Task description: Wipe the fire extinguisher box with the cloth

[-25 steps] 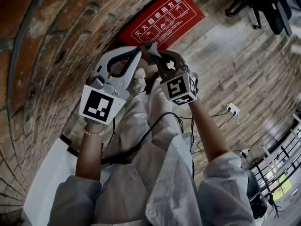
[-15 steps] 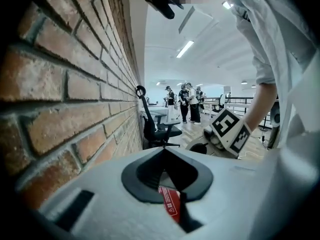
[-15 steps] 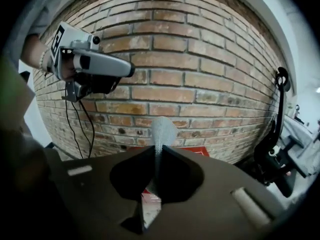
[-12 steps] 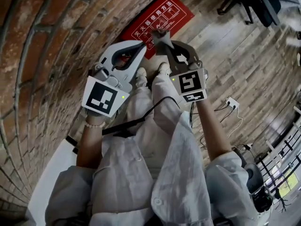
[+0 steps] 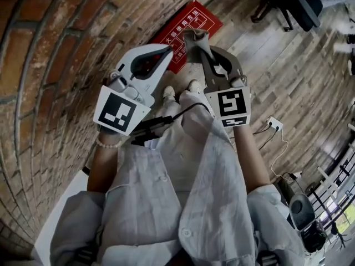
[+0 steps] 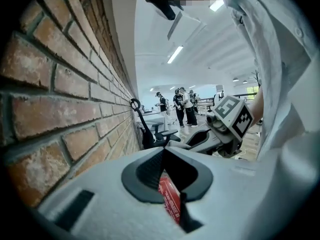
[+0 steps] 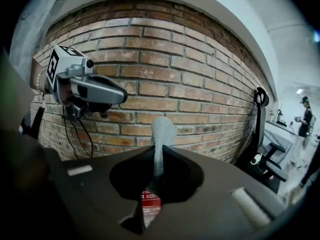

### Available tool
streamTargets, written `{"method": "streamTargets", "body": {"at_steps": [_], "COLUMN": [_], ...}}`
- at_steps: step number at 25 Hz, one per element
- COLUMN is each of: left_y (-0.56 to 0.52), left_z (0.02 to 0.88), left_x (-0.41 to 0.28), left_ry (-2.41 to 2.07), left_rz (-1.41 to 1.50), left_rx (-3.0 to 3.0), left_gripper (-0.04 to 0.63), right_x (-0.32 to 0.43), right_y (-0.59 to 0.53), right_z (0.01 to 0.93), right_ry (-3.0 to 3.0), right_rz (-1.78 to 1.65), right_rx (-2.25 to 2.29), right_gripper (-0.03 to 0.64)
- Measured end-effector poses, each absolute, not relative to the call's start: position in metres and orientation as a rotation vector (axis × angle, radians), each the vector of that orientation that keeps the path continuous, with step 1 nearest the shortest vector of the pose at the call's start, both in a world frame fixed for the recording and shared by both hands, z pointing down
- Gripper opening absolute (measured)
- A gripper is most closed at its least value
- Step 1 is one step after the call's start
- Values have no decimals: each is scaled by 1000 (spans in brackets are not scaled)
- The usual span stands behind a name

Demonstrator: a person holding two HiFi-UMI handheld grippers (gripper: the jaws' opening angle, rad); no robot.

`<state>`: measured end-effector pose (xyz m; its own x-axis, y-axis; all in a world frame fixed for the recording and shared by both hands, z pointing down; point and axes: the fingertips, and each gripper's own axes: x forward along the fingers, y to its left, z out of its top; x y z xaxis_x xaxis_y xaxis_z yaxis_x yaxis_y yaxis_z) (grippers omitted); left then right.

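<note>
The right claw [image 5: 198, 51] pinches the cloth [image 5: 194, 36] by one end; it looks soft, limp and light. The left claw [image 5: 165, 50] is pressed together, empty. The box [image 5: 195, 18], likely rigid, sits on the floor against the wall [image 5: 55, 65].

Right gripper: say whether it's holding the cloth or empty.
Shut on the cloth: the right gripper pinches it between its jaws, the end sticking up beyond them.

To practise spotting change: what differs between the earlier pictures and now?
The right claw, with the cloth, has swung right, away from the left claw; the fire extinguisher box looks smaller. Unchanged: cloth clamped, left claw shut and empty.
</note>
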<state>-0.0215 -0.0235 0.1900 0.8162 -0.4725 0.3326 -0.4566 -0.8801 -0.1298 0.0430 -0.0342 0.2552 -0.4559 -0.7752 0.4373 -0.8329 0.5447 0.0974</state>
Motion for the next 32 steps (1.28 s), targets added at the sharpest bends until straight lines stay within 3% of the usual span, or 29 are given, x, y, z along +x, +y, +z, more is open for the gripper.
{"method": "streamTargets", "body": {"at_steps": [15, 32], "left_y": [-16, -25], "left_z": [146, 134], "left_x": [-26, -16], "left_ry": [793, 765], "left_rz": [-457, -417], "left_rx": [-2936, -2935], "left_gripper": [-3, -3], "right_x": [51, 50], "right_y": [-20, -28], "right_z": [184, 167], "right_ry": [-2374, -2384], "right_rz": [64, 42], "right_rx": [1381, 1379], "right_gripper": [25, 25]}}
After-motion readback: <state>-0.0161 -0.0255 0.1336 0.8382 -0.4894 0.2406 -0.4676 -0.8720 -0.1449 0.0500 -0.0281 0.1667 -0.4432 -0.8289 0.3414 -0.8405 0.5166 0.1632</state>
